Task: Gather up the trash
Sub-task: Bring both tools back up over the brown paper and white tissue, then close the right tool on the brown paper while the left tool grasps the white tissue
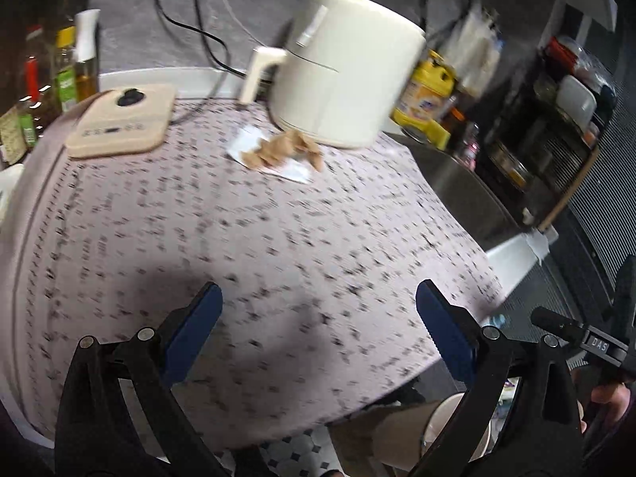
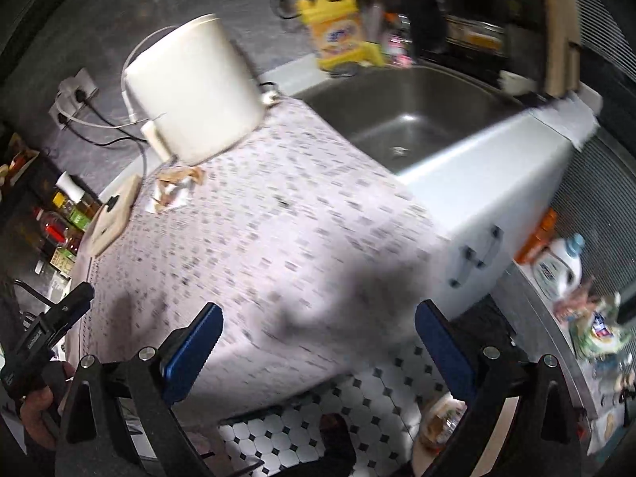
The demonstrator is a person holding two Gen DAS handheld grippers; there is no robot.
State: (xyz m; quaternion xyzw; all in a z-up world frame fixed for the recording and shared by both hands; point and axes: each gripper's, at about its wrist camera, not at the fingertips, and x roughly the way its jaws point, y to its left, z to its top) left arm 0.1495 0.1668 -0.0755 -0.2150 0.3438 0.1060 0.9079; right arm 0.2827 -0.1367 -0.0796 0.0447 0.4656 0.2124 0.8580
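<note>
A heap of tan scraps (image 1: 284, 151) lies on a white sheet of paper (image 1: 294, 169) on the patterned tablecloth (image 1: 198, 218), right at the foot of the cream air fryer (image 1: 346, 67). The same scraps (image 2: 175, 183) show small in the right wrist view, below the air fryer (image 2: 194, 87). My left gripper (image 1: 318, 318) hangs open over the near part of the cloth, far from the scraps, nothing between its blue pads. My right gripper (image 2: 318, 326) stands wide open and empty over the cloth's near corner. Both views are blurred.
A beige flat device (image 1: 123, 119) lies left of the scraps. Bottles (image 1: 67, 67) crowd the far left. A steel sink (image 2: 405, 119) sits right of the cloth, with a yellow bottle (image 2: 342, 31) behind it. Tiled floor (image 2: 298, 429) and a beige bin (image 1: 449, 425) lie below the table edge.
</note>
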